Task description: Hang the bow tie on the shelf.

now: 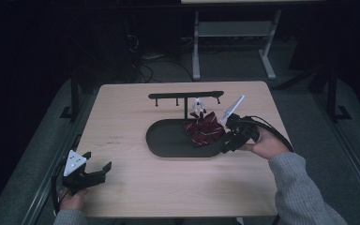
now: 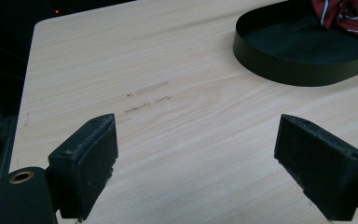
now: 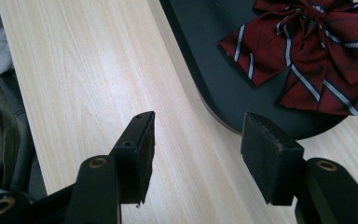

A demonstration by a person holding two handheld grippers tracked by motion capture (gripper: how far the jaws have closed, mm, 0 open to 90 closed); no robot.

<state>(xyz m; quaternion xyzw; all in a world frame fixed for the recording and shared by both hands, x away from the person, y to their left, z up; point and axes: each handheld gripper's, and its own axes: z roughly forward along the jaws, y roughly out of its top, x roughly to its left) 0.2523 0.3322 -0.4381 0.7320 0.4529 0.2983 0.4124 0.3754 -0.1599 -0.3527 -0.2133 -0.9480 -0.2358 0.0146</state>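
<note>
Right claw [image 1: 229, 140] hovers, jaws apart, beside the dark red striped fabric bow [image 1: 203, 130] lying in the black oval tray [image 1: 168, 143] mid-table; next, reach in and pinch it. Left claw [image 1: 93, 169] waits open near the table's left edge.

Bow tie in tray, right end.
Dark red bow tie [image 1: 204, 130] with thin white and navy stripes, lying loose and rumpled, loops spread flat, tails splayed. Sits inside the black oval tray [image 1: 168, 145], on its floor toward the right end, under the black rack [image 1: 186, 96].
</note>
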